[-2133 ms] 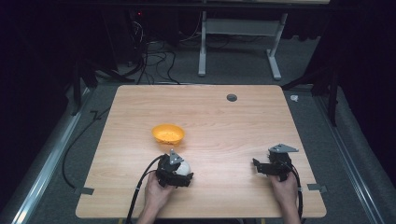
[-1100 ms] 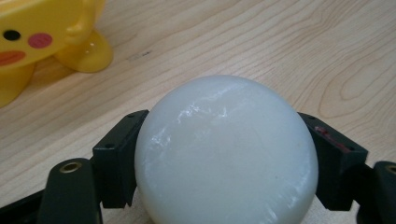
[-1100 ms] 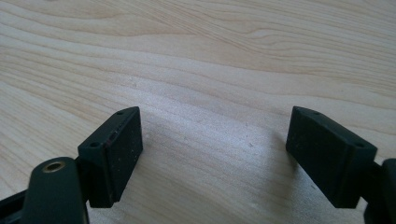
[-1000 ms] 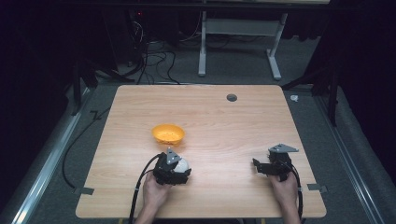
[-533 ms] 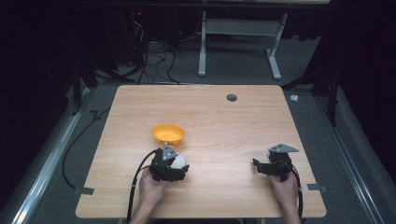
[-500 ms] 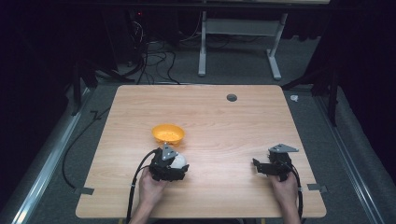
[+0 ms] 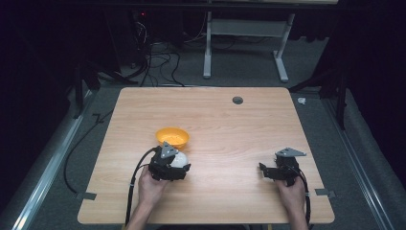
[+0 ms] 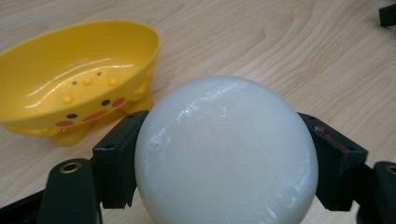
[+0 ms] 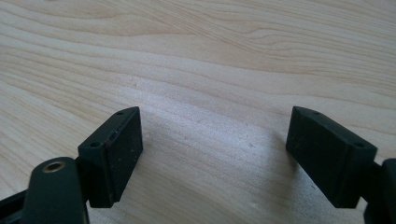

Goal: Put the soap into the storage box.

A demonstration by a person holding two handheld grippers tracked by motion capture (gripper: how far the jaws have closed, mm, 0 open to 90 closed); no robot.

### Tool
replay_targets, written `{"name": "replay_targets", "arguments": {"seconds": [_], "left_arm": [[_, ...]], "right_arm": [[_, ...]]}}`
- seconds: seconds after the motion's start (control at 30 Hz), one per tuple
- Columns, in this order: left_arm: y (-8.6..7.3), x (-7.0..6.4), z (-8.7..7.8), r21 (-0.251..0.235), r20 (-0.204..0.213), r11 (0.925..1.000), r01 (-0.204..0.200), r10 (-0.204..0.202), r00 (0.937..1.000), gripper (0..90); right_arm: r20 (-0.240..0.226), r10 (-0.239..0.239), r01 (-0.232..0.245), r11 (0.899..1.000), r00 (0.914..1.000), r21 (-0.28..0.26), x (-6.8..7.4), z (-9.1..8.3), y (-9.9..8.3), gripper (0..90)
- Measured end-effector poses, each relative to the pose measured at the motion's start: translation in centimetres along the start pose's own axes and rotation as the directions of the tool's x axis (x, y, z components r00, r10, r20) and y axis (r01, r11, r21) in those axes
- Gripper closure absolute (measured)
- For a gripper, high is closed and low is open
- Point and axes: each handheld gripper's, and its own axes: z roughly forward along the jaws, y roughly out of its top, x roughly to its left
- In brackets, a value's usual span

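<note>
Near the front edge of the light wooden surface, toward its left side, the left tool held a smooth white oval bar of soap. Its two black jaws pressed against the soap from both sides, so the tool was closed on it. From the high view the white soap was seen partly under the grey three-cornered plate of this tool, and the person's left hand gripped the tool from behind.

Just beyond the soap stood a yellow plastic soap dish with small bumps inside and a face printed on its side. It rested on the surface very close to the soap; whether they touched, I could not tell. In the high view the yellow dish was left of the centre of the surface.

At the right side, also near the front edge, the right tool rested low over the bare wood, well apart from the soap and the dish. Its jaws stood wide apart and nothing was between them. The person's right hand held it.
</note>
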Motion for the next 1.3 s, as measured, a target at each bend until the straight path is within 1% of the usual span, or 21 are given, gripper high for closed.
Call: {"name": "replay_targets", "arguments": {"seconds": [0.07,0.13,0.37,0.5,0.57,0.67,0.77,0.9,1.03,1.13,1.17,1.2,1.3], "left_arm": [[0.1,0.1,-0.1,-0.002,0.003,1.0,0.006,-0.006,1.0,24.4],[0.2,0.3,-0.2,0.001,-0.004,1.0,0.003,-0.003,1.0,24.4],[0.7,0.6,-0.7,-0.009,-0.01,1.0,0.003,-0.003,0.9999,24.4],[0.8,1.1,-0.9,-0.018,-0.003,0.9996,0.023,-0.023,0.9997,24.4],[0.9,1.3,-1.0,-0.018,-0.014,0.9994,0.028,-0.028,0.9995,24.4],[1.0,1.6,-1.2,-0.015,-0.013,0.9994,0.03,-0.03,0.9995,24.4],[1.3,1.9,-1.5,-0.022,-0.024,0.9993,0.03,-0.03,0.9993,24.4],[1.7,2.4,-1.8,-0.043,-0.021,0.998,0.047,-0.048,0.9986,24.4],[2.0,2.9,-2.0,-0.04,-0.035,0.9982,0.045,-0.046,0.9983,24.5],[2.5,3.2,-2.2,-0.05,-0.042,0.9979,0.043,-0.045,0.9981,24.4],[2.5,3.2,-2.2,-0.05,-0.042,0.9979,0.043,-0.045,0.9981,24.4],[2.6,3.4,-2.2,-0.051,-0.035,0.9974,0.051,-0.053,0.998,24.4],[2.9,3.8,-2.1,-0.044,-0.042,0.9978,0.05,-0.052,0.9978,24.4]], "right_arm": [[0.0,0.0,0.0,1.0,1.0,0.0,0.0,0.0,0.0,19.6],[0.0,0.0,0.0,1.0,1.0,0.0,0.0,0.0,0.0,19.6],[0.001,0.0,0.0,1.0,1.0,0.0,0.0,0.0,0.0,19.6],[0.0,0.0,0.0,1.0,1.0,0.0,0.0,0.0,0.0,19.6],[0.0,-0.001,0.001,1.0,1.0,0.0,0.0,0.0,0.0,19.6],[0.0,0.002,-0.002,1.0,1.0,0.0,0.0,0.0,0.0,19.6],[0.0,0.0,0.0,1.0,1.0,0.0,0.0,0.0,0.0,19.6],[0.0,0.001,-0.001,1.0,1.0,0.0,0.0,0.0,0.0,19.6],[0.0,0.0,0.0,1.0,1.0,0.0,0.0,0.0,0.0,19.6],[0.0,0.001,-0.001,1.0,1.0,0.0,0.0,0.0,0.0,19.6],[0.0,0.001,-0.001,1.0,1.0,0.0,0.0,0.0,0.0,19.6],[0.0,0.0,0.0,1.0,1.0,0.0,0.0,0.0,0.0,19.6],[0.0,0.001,-0.001,1.0,1.0,0.001,0.0,0.0,0.0,19.6]]}}
